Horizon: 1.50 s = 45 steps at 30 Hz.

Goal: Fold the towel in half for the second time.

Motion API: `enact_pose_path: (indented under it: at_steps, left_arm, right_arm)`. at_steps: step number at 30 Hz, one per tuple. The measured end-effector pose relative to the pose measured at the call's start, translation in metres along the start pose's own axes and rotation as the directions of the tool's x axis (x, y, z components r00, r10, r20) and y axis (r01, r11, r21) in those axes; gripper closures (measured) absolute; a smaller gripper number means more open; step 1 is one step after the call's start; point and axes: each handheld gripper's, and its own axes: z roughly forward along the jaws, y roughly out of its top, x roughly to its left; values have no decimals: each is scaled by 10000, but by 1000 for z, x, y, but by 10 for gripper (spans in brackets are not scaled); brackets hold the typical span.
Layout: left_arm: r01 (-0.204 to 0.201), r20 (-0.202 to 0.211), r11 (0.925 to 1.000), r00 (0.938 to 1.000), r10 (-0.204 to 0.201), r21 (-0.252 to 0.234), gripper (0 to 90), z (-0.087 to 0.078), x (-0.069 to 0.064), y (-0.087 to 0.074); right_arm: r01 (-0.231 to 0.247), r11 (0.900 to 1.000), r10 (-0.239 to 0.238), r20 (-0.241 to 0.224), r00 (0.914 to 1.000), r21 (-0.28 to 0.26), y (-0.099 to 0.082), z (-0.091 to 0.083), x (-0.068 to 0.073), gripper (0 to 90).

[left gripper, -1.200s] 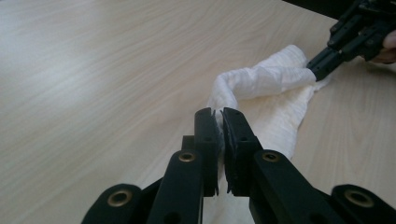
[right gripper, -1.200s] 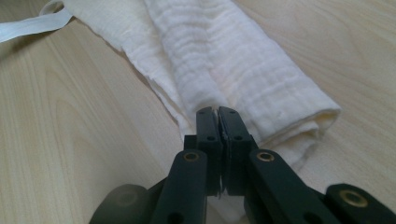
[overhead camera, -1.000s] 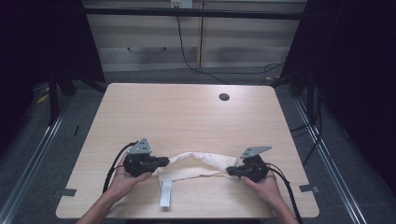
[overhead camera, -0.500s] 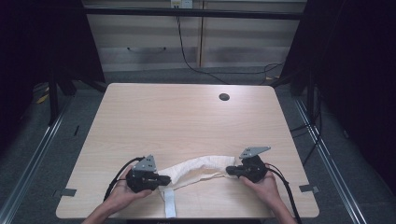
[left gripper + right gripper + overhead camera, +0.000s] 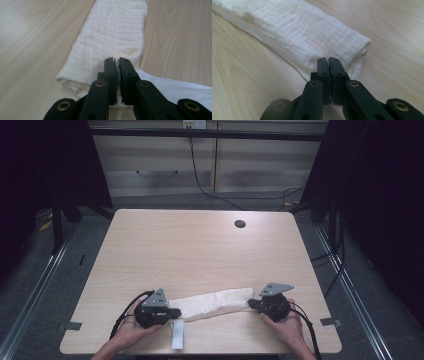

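The rolled white cloth (image 5: 212, 303) lies along the table's (image 5: 200, 250) near edge, stretched between both hands. The left gripper (image 5: 175, 312) and right gripper (image 5: 251, 304) lie level, jaws clamped, apparently pinching its ends.

Even overhead light; dark surroundings; near foreground blurred.

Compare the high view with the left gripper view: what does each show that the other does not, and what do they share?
High view alone: the right gripper shut on the far end of the folded white cotton cloth, both hands, and the round dark hole in the light wooden table. Left gripper view alone: the cloth's crinkled weave and a thin fold pinched between the black jaws. Shared: cloth, table, the left gripper, and a smooth white strip.
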Motion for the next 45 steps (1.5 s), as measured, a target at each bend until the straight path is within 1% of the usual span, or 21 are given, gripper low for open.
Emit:
enact_pose_path:
  at_steps: [1, 2, 3, 4, 6, 8, 10, 11, 13, 14, 16, 17, 19, 21, 24, 28, 31, 37, 39, 42, 45]
  left_arm:
    - [0, 0, 10000, 10000, 0, 0, 851, 0, 0, 0]
    - [-81, -110, 10000, 9999, 81, 5, 851, -1, -1, -1]
    - [31, -39, 10000, 10000, -31, -32, 851, -1, 0, -1]
    - [172, 44, 9998, 9998, -172, -99, 851, -1, 2, -2]
    - [230, 53, 9996, 9997, -230, -139, 851, 0, 3, -2]
    - [148, -123, 9998, 9998, -149, -98, 852, 0, 3, -1]
    - [487, 33, 9987, 9988, -486, -146, 852, 0, 6, -2]
    - [393, -178, 9991, 9991, -396, -183, 852, 0, 8, -2]
    - [311, -261, 9993, 9992, -315, -184, 852, 1, 9, -1]
    - [333, -418, 9993, 9985, -340, -155, 853, 2, 15, 1]
    - [478, -405, 9984, 9980, -489, -288, 853, 4, 20, 2]
    - [673, -522, 9972, 9962, -690, -333, 853, 7, 30, 4]
    - [972, -710, 9943, 9924, -1002, -437, 853, 10, 39, 7]
    - [1145, -860, 9913, 9891, -1198, -648, 853, 14, 47, 9]
    - [1436, -652, 9860, 9867, -1492, -844, 851, 13, 51, 6]
    - [1628, -582, 9828, 9840, -1682, -872, 834, 12, 51, 5]
    - [1846, -420, 9785, 9811, -1890, -920, 800, 8, 51, 5]
    - [1685, -611, 9796, 9825, -1758, -1095, 723, -1, 45, 6]
    - [1650, -460, 9794, 9842, -1713, -1163, 659, -6, 43, 6]
    - [1491, -378, 9803, 9872, -1551, -1292, 617, -15, 36, 3]
    - [1524, -218, 9785, 9874, -1569, -1391, 580, -24, 32, 2]
  right_arm:
    - [196, 9998, -197, 275, 9994, 29, -1, -3, 1, 885]
    - [116, 9999, -114, 402, 9991, -45, -1, -8, 2, 884]
    - [86, 9995, -81, 165, 9998, -317, -2, -13, 0, 884]
    - [-9, 9994, 15, 169, 9999, -351, -4, -18, 0, 885]
    - [2, 9994, 5, 187, 9998, -339, -7, -20, 0, 885]
    - [58, 9999, -59, -63, 10000, -120, -16, -18, 3, 886]
    - [83, 9998, -84, -67, 9999, -168, -16, -18, 2, 886]
    - [106, 9997, -107, -26, 9999, -209, -17, -17, 2, 886]
    - [-49, 9998, 49, -23, 10000, -199, -16, -15, 2, 887]
    - [-15, 9998, 15, 32, 10000, -223, -16, -14, 3, 886]
    - [-94, 9997, 96, 111, 9999, -208, -14, -12, 1, 887]
    - [-189, 9993, 194, 130, 9997, -317, -13, -10, -1, 887]
    - [-473, 9984, 478, 154, 9987, -308, -9, -5, -6, 887]
    - [-487, 9977, 498, 219, 9985, -473, -5, 1, -11, 886]
    - [-588, 9967, 597, 154, 9981, -552, -3, 3, -14, 883]
    - [-532, 9959, 532, -17, 9986, -732, -6, 3, -15, 874]
    - [-747, 9932, 730, -223, 9971, -897, -9, 1, -16, 816]
    - [-589, 9937, 557, -356, 9978, -954, -8, -1, -12, 775]
    - [-619, 9924, 577, -422, 9974, -1060, -8, -5, -10, 738]
    - [-753, 9902, 685, -613, 9958, -1175, -8, -9, -9, 689]
    - [-904, 9869, 794, -856, 9932, -1338, -8, -12, -9, 668]
